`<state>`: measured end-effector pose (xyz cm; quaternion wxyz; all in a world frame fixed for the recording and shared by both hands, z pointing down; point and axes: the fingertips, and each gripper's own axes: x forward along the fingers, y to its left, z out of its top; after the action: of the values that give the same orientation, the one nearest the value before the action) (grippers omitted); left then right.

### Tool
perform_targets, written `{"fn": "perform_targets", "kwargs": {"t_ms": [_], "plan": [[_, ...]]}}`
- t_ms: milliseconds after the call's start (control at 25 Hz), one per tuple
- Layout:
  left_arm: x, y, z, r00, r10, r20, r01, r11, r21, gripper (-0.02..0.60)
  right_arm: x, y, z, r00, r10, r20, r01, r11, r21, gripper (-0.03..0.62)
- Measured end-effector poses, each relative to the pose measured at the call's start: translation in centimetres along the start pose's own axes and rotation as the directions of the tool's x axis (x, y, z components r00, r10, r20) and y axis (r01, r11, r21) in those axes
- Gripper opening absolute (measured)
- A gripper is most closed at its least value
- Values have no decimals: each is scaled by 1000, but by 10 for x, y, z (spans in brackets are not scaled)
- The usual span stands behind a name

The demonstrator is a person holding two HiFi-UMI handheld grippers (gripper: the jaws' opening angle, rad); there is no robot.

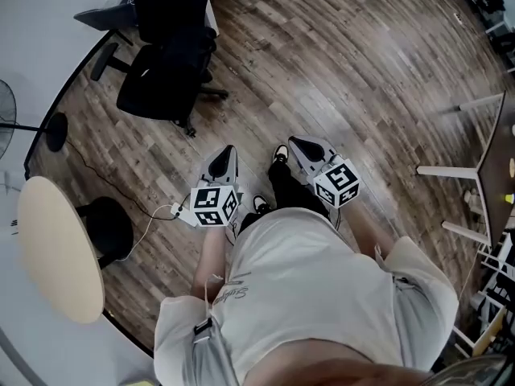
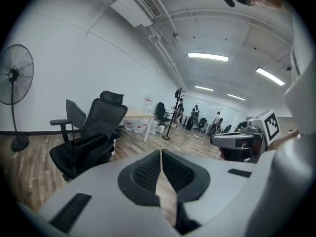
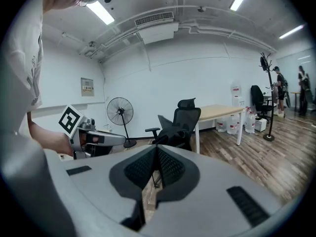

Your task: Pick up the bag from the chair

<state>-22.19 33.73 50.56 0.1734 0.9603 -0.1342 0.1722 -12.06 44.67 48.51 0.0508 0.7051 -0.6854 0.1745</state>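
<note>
On the wood floor [image 1: 338,63], well apart from the chair [image 1: 173,6], the left tool [image 1: 225,158] and right tool [image 1: 299,145] are being held with jaws pressed together, empty; the black bag [image 1: 157,83] is being left untouched on the seat, nothing yet done.

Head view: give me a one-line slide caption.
Person standing on the wood floor, left tongs and right tongs shut and empty, black office chair ahead.
</note>
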Motion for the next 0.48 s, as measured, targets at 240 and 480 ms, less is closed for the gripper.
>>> {"fn": "perform_targets", "kwargs": {"t_ms": [240, 480], "plan": [[73, 11, 43, 998, -19, -64, 26, 993, 117, 21, 52, -62, 24, 998, 27, 61, -29, 999, 30, -5], [149, 7, 90, 996, -55, -64, 64, 986, 153, 21, 92, -134, 60, 995, 65, 75, -65, 998, -8, -5]]}}
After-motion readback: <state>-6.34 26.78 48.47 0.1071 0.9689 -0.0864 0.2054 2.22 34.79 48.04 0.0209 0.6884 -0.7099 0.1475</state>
